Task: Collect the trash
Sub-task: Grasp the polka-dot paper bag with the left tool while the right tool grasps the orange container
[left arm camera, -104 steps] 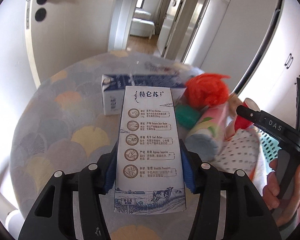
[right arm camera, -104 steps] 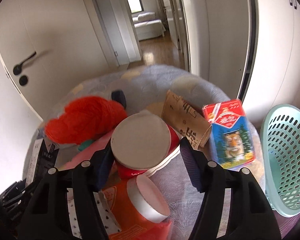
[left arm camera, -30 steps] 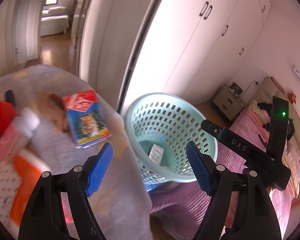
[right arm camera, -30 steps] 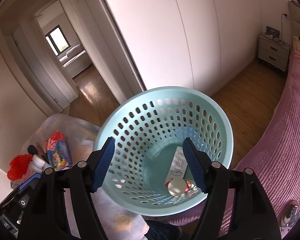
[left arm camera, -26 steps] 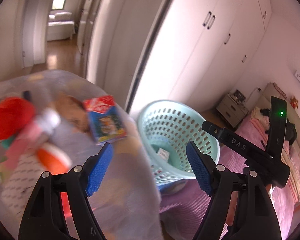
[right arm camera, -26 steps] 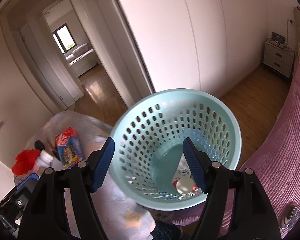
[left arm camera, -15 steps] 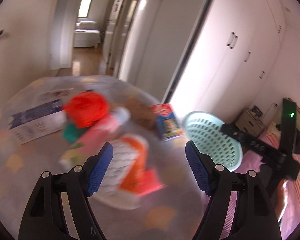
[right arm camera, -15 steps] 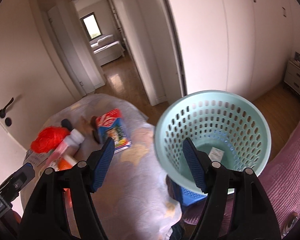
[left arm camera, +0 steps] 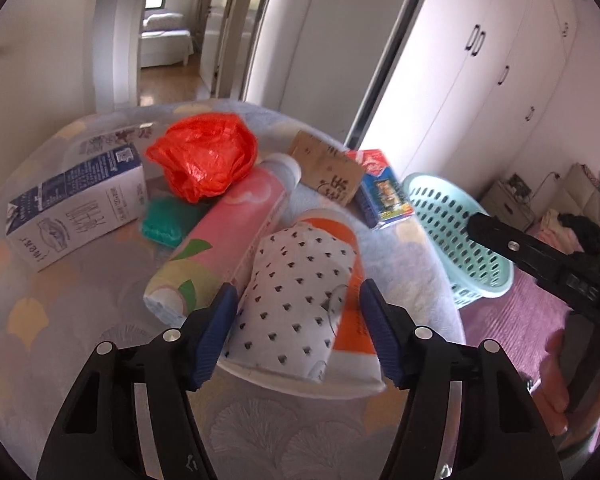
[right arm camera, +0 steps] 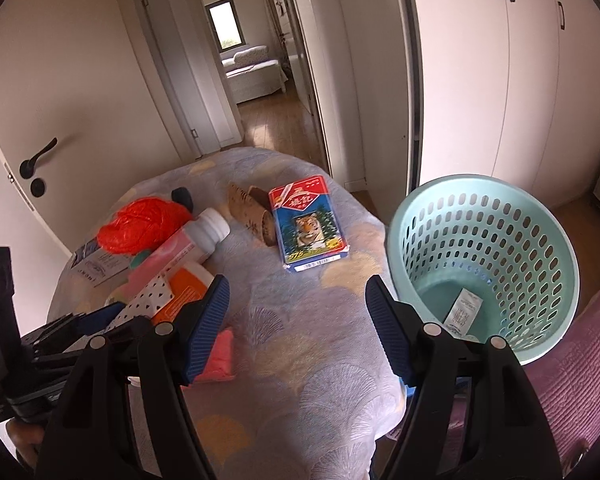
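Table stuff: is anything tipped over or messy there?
Yes. The pink bottle lies on its side, leaning across the polka-dot packet, and the milk carton lies flat. The red plastic bag is crumpled.

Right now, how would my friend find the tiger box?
Start at the round table beside the green basket. On the basket's side of the table lies a flat box, beside a brown paper sleeve. Only it shows a tiger under a red top.
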The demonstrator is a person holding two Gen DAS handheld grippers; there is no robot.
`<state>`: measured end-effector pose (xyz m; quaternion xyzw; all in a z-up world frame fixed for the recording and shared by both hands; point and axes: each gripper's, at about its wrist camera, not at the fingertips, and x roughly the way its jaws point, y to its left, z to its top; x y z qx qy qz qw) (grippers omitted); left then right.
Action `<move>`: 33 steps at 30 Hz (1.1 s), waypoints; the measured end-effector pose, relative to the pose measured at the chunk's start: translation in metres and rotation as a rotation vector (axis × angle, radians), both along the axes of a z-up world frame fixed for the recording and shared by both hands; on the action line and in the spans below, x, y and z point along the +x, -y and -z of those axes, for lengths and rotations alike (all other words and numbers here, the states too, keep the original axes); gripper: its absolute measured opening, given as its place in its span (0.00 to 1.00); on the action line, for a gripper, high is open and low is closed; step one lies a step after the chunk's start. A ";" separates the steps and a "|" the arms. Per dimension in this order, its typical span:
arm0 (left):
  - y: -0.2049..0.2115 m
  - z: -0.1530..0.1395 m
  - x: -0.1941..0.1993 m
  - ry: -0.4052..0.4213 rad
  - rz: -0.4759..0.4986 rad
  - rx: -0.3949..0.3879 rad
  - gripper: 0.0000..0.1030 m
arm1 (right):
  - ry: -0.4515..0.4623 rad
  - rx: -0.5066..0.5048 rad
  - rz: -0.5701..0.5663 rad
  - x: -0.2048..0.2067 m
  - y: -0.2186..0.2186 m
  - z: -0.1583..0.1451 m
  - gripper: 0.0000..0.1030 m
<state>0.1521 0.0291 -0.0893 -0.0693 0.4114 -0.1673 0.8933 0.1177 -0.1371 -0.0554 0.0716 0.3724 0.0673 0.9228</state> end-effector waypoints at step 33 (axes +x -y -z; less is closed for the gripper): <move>-0.070 -0.017 -0.050 0.074 -0.115 -0.107 0.12 | -0.154 0.005 -0.187 0.029 -0.113 0.053 0.65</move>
